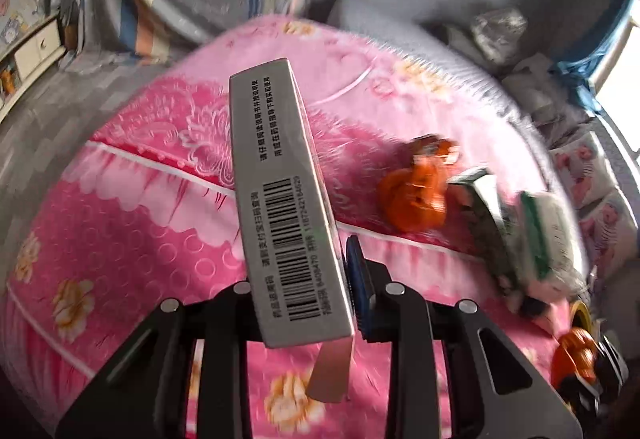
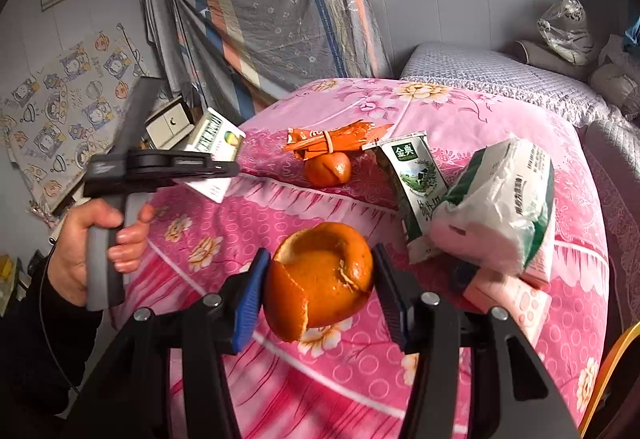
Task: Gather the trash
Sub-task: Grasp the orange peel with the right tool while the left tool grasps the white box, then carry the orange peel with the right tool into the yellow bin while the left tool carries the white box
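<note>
daylight from window (image 1: 624, 51), blown out | left view motion-blurred at right | fisheye bending, dark corners

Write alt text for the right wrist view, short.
The right gripper clamps a hollow orange peel above a pink floral bedspread. Behind it lie a milk carton, a tissue pack, a second peel and an orange wrapper; at left, the left gripper holds a small box.
</note>
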The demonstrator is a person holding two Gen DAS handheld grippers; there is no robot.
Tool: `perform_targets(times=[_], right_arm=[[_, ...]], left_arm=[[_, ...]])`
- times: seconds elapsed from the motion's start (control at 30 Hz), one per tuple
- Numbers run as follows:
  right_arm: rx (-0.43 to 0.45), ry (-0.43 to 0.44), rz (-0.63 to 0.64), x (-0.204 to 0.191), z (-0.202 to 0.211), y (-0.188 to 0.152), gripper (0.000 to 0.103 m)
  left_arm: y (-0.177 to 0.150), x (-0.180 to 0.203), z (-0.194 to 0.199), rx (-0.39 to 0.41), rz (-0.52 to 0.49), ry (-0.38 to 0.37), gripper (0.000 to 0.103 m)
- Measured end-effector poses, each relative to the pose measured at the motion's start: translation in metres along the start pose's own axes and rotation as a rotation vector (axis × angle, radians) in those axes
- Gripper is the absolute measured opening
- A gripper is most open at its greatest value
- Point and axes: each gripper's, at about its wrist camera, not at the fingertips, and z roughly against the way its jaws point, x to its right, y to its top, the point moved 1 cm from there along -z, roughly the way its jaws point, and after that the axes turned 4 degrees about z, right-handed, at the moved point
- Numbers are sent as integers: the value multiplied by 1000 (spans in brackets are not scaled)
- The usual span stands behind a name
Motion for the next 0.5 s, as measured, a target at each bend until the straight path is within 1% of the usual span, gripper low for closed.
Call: perform_targets(times=[0.13, 0.2, 0.3, 0.37, 0.5], right_arm=[[15, 62, -52, 6, 19, -4, 49], [39, 75, -68, 9, 34, -7, 49], [84, 60, -82, 16, 59, -9, 49], [122, 45, -99, 23, 79, -12, 49], [224, -33, -131, 42, 129, -20, 49]], left_arm=[[-18, 29, 48, 89, -99, -37, 26], [-24, 44, 67, 126, -145, -58, 26], [-37, 78, 98, 200, -238, -94, 26], [-43, 98, 109, 236, -286, -120, 26], [-57, 139, 130, 285, -372, -192, 26]])
